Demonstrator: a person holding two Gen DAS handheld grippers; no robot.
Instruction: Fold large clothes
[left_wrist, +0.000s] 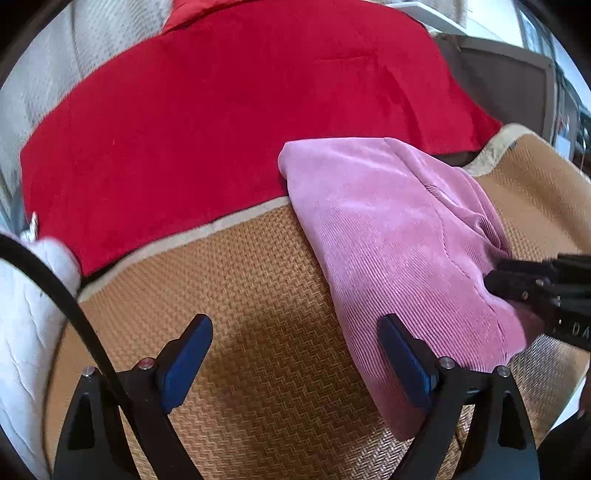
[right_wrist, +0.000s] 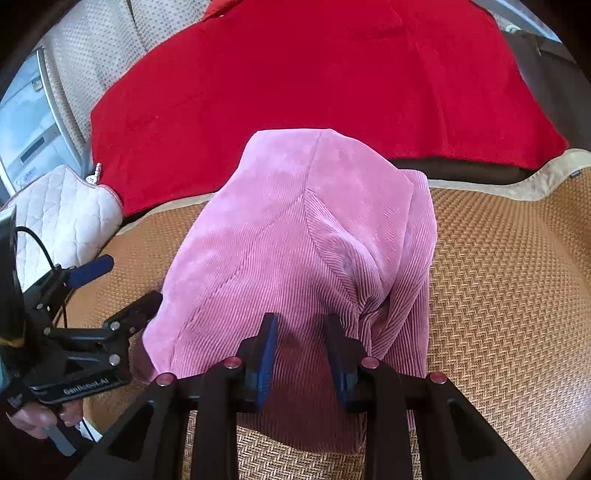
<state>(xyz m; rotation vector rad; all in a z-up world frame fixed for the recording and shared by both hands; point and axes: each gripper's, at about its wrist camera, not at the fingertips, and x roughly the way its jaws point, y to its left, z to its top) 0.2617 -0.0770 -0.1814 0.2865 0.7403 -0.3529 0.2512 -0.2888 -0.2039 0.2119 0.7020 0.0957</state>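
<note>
Mid-fold on pink corduroy garment (right_wrist: 295, 258). My left gripper (left_wrist: 295, 354) gapes empty at its left edge; right gripper (right_wrist: 301, 354) narrow, grip unclear. Next: regrasp edge.

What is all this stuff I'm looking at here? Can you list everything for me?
Pink corduroy garment: one, pink, folded into a bundle on the mat, nearest the grippers.
Red blanket: one, red, spread flat behind the garment, over the mat's far edge.
Woven mat: one, tan with a beige border, under the garment.
Quilted cushion: one, white, at the mat's left edge.
Sofa back: one, beige dotted fabric, behind the blanket.
Left gripper: one, black with blue pads, jaws wide open at the garment's left edge, nothing between them.
Right gripper: one, black with blue pads, jaws narrow, over the garment's near end; whether they pinch fabric is unclear.
Hand: one, holding the left gripper's handle.
</note>
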